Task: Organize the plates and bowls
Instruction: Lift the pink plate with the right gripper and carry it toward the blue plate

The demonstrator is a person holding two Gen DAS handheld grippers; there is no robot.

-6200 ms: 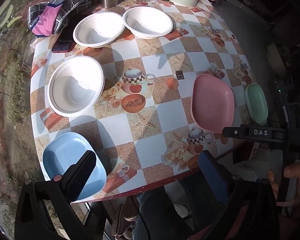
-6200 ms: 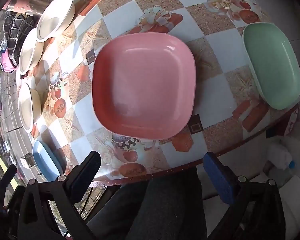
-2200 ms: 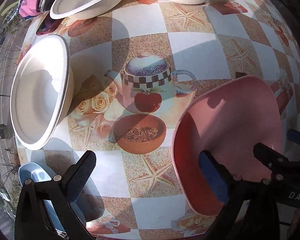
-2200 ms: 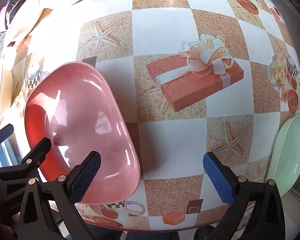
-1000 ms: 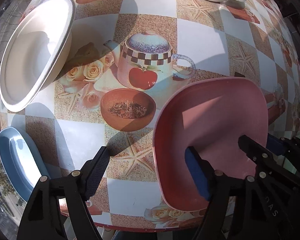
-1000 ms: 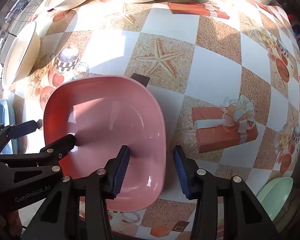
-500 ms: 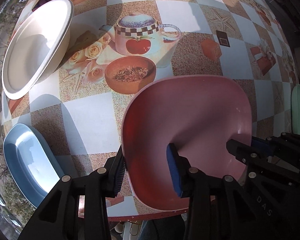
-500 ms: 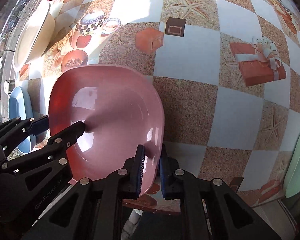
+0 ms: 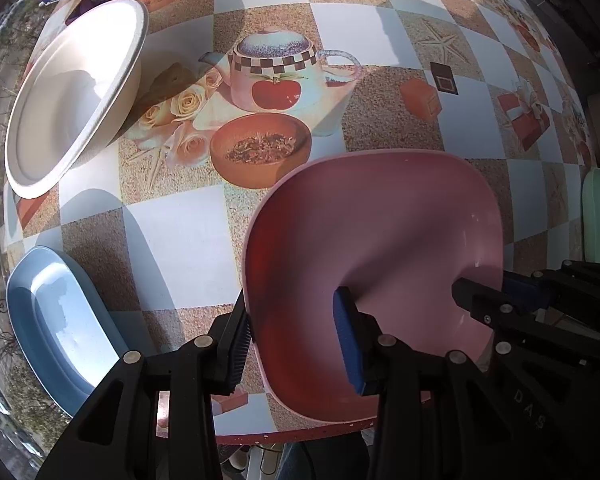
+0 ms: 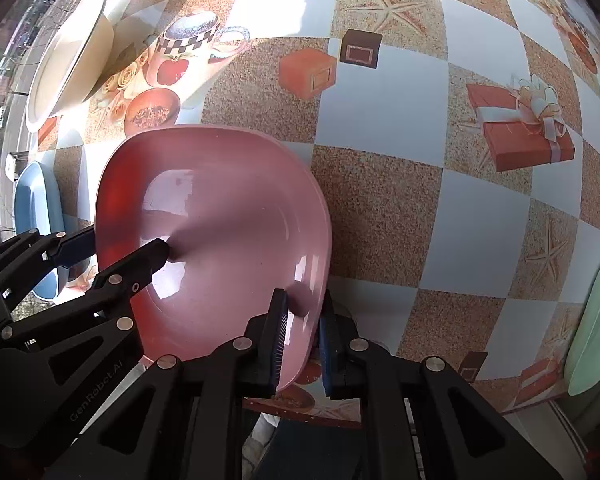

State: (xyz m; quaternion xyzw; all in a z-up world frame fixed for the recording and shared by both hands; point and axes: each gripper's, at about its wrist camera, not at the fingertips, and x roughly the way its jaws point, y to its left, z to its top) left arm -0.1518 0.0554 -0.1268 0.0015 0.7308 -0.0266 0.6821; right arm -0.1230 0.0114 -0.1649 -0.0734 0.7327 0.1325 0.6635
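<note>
In the left wrist view, a white bowl point(image 9: 72, 96) sits upper left and a blue plate point(image 9: 56, 320) lower left on the table point(image 9: 372, 28). At lower centre the left gripper point(image 9: 296, 338) pinches the pink plate point(image 9: 380, 248) by its left rim; the right gripper point(image 10: 302, 336) is clamped on its right rim. A green plate point(image 9: 598, 216) lies far right.

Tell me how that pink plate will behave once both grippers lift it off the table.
The pink plate looks like rigid plastic, so it probably won't sag. Its glossy surface may slip in the right gripper, which pinches only the thin rim. The left gripper straddles the opposite rim, so it should stay fairly level.
</note>
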